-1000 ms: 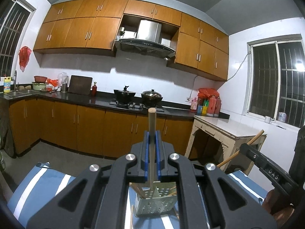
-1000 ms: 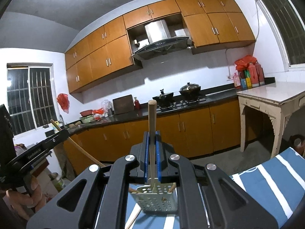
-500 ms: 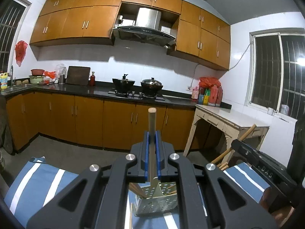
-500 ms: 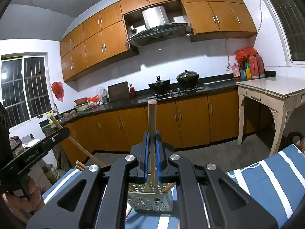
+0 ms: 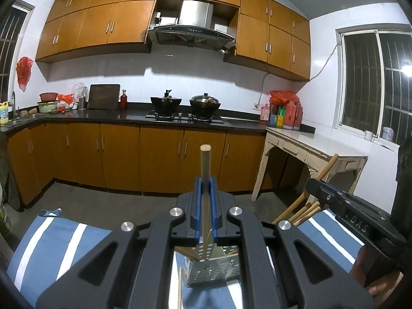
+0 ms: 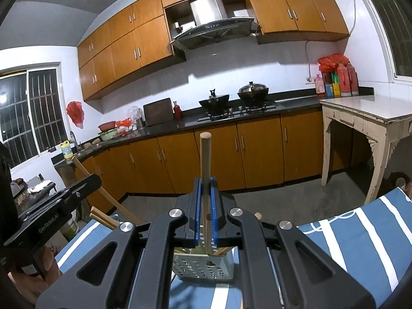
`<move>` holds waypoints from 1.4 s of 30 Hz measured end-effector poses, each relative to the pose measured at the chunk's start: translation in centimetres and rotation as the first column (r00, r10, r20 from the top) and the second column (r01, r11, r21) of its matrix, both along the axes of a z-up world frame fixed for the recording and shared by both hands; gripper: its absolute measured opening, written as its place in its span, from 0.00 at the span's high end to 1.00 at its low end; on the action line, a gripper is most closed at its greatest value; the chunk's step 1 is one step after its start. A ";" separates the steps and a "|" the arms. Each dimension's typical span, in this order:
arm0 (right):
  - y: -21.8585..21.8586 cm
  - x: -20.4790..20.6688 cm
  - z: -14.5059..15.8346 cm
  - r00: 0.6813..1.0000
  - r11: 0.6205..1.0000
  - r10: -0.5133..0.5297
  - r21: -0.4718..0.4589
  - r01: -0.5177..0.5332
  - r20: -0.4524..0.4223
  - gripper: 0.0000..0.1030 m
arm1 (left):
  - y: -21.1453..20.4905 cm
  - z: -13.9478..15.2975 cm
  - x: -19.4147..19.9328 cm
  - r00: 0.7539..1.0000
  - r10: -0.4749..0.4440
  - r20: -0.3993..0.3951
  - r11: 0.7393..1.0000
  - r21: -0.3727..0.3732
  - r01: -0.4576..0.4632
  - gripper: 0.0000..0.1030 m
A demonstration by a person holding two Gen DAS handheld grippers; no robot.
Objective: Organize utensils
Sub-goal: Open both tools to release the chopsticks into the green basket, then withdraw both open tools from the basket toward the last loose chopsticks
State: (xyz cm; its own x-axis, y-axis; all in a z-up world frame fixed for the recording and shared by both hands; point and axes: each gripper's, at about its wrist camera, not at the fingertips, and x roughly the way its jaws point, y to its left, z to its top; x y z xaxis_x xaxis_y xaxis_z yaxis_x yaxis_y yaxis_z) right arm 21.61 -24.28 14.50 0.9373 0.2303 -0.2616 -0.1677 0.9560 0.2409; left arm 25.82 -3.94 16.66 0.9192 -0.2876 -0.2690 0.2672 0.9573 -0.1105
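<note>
Basically both grippers are clamping wooden sticks, jaws nearly closed, blue pads pressing on the shafts. Left gripper (image 5: 205,207) is holding a wooden utensil handle (image 5: 205,164) upright, its top end sticking up past the pads; right gripper (image 6: 205,207) is doing the same with its own wooden handle (image 6: 205,159). Lower ends of both are running down behind the gripper bodies, so what kind of utensil each is, I can't tell.

Just below and ahead of each gripper, the perforated metal utensil holder (image 5: 213,273) is sitting on the blue-and-white striped cloth (image 5: 51,242). Both handles are lining up over its open top; whether the tips are inside it is hidden by the linkages. Other wooden sticks are leaning in the holder (image 6: 203,267), mostly occluded.

Left view is showing the right gripper from the side at its right edge, with a few loose stick ends (image 5: 306,209) poking out beside it and a loose chopstick (image 5: 179,288) lying below the holder. Right view is showing the left gripper at its left edge, with a hand (image 6: 38,273) partly cut off under it.

Far back, wooden cabinets (image 5: 159,154), stove with two pots (image 5: 203,101), range hood.
</note>
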 end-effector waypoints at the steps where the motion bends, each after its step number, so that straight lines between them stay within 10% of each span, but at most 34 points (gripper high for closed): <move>1: 0.0 -0.1 0.0 1.000 1.000 0.001 0.003 -0.001 0.001 0.92 | 0.2 -0.1 0.0 1.000 0.000 -0.001 1.000 0.002 0.000 0.93; 7: -0.6 -0.3 0.2 1.000 1.000 -0.010 0.004 0.010 0.010 0.74 | 0.6 0.1 -0.3 1.000 0.018 0.001 1.000 -0.002 -0.018 0.82; 28: -3.0 -6.3 -2.8 0.996 0.998 -0.055 -0.012 0.054 -0.075 0.74 | 3.3 0.8 -7.1 0.996 0.073 0.043 0.997 0.000 -0.073 0.69; 42: -3.2 -8.3 -8.8 0.971 0.998 -0.056 -0.005 0.057 -0.233 0.74 | 6.7 -5.3 -11.0 0.990 0.130 -0.057 0.990 0.059 -0.126 0.66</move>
State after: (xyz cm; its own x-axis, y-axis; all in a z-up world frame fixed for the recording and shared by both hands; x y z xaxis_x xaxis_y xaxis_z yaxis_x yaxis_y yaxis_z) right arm 13.35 -27.52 5.71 0.8623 0.1793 -0.4736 -0.0523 0.9618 0.2689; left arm 14.86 2.73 11.39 0.9290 -0.1518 -0.3376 0.1364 0.9882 -0.0692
